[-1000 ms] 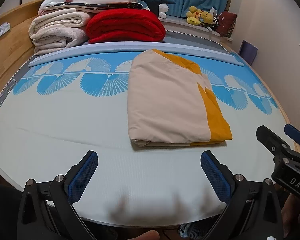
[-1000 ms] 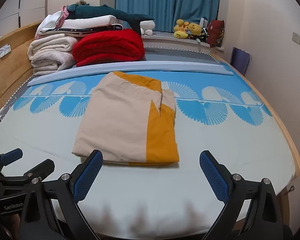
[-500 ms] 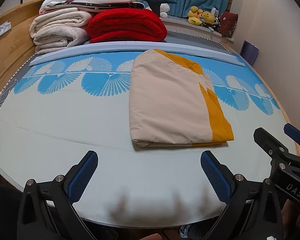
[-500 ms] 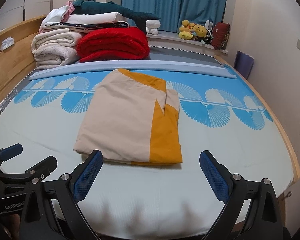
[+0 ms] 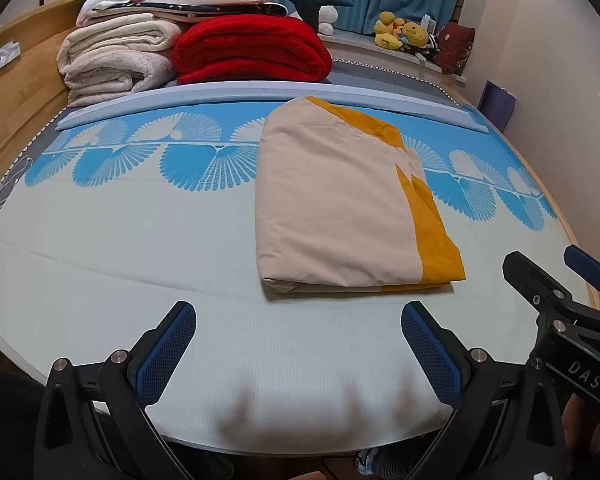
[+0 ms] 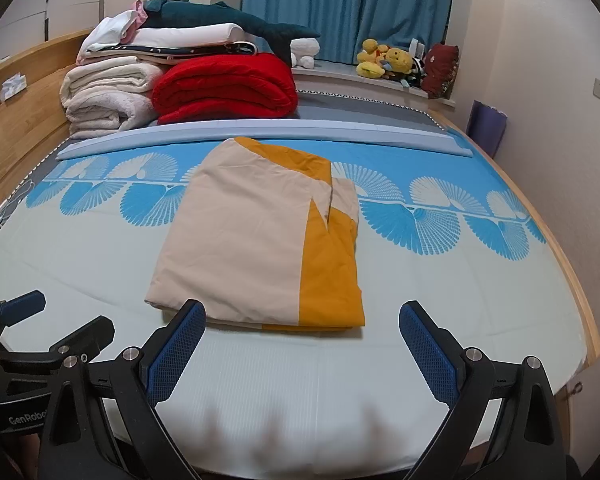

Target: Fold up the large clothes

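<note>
A folded cream garment with an orange-yellow band (image 5: 340, 208) (image 6: 260, 240) lies flat as a neat rectangle in the middle of the bed sheet (image 5: 140, 248) (image 6: 460, 300). My left gripper (image 5: 298, 324) hovers over the near edge of the bed, a little short of the fold, open with nothing between its blue pads. My right gripper (image 6: 300, 320) stands open too, its left pad (image 6: 176, 352) overlapping the near left corner of the garment in the image. Each gripper shows at the side of the other's view.
Folded white blankets (image 5: 112, 60) and a red blanket (image 5: 252, 52) are stacked at the head of the bed against a wooden headboard (image 5: 16, 92). Plush toys (image 6: 384, 60) sit on the sill below blue curtains. A wall runs along the right side.
Both views have crept slightly forward and up; the garment lies unchanged. Both grippers stay open.
</note>
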A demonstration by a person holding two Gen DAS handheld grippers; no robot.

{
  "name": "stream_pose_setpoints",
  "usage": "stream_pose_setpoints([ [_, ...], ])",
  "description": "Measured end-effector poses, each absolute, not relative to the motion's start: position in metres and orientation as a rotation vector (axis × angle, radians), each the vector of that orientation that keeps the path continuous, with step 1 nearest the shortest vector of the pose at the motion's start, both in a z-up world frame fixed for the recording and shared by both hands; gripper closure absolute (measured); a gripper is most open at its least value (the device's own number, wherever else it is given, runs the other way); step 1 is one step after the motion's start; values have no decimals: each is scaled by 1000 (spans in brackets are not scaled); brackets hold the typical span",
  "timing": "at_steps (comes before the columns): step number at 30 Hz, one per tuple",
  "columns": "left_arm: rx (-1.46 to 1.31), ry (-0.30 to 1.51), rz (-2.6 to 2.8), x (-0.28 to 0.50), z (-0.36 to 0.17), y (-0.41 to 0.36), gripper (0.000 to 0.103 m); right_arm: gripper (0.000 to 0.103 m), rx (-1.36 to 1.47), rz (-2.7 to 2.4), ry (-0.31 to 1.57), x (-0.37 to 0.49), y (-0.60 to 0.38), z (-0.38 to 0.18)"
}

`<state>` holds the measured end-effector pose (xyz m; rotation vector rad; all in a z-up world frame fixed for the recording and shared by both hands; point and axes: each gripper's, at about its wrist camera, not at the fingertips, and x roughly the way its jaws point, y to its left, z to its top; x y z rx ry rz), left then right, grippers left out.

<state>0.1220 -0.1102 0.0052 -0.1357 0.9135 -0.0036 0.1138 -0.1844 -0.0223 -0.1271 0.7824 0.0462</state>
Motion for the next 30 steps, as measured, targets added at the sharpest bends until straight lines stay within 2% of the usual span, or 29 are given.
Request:
stream_pose_setpoints([
  [30, -132, 912, -9, 122, 5, -112, 1, 6, -130, 42, 788, 114, -187, -22],
])
